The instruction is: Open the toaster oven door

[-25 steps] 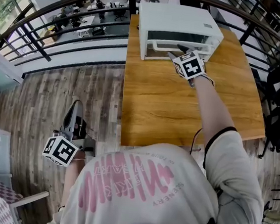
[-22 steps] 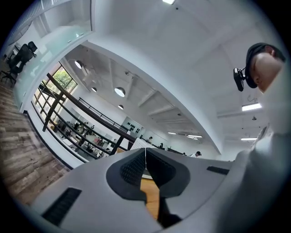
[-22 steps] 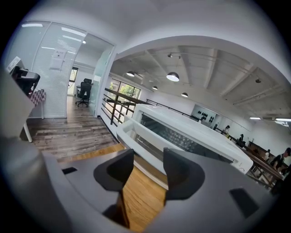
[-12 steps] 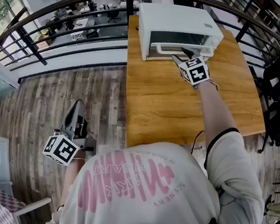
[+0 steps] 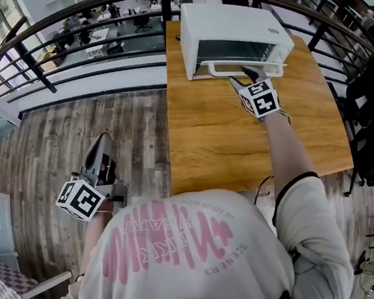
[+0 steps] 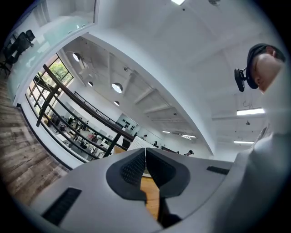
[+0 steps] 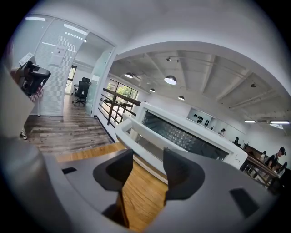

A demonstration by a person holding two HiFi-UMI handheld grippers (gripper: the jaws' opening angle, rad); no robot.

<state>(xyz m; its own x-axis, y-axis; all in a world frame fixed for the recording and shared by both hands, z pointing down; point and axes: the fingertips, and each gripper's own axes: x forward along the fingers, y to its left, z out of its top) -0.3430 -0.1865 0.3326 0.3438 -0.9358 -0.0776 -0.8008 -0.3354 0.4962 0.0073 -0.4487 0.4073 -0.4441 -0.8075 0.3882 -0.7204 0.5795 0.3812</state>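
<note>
Hovering right tongs (image 7: 148,157) released, door handle (image 7: 142,132) just ahead; left tongs (image 6: 145,154) clenched empty.

The grey right gripper (image 7: 146,161) covers part of the lower front of the white box-shaped toaster oven (image 7: 191,134). The person's white, pink-printed shirt (image 5: 183,245) hides the near edge of the rectangular wooden table (image 5: 208,134).

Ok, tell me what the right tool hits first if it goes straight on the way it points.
Most likely the white door handle on the toaster oven, straight ahead of the right tool's open jaws; the gap is hard to judge.
</note>
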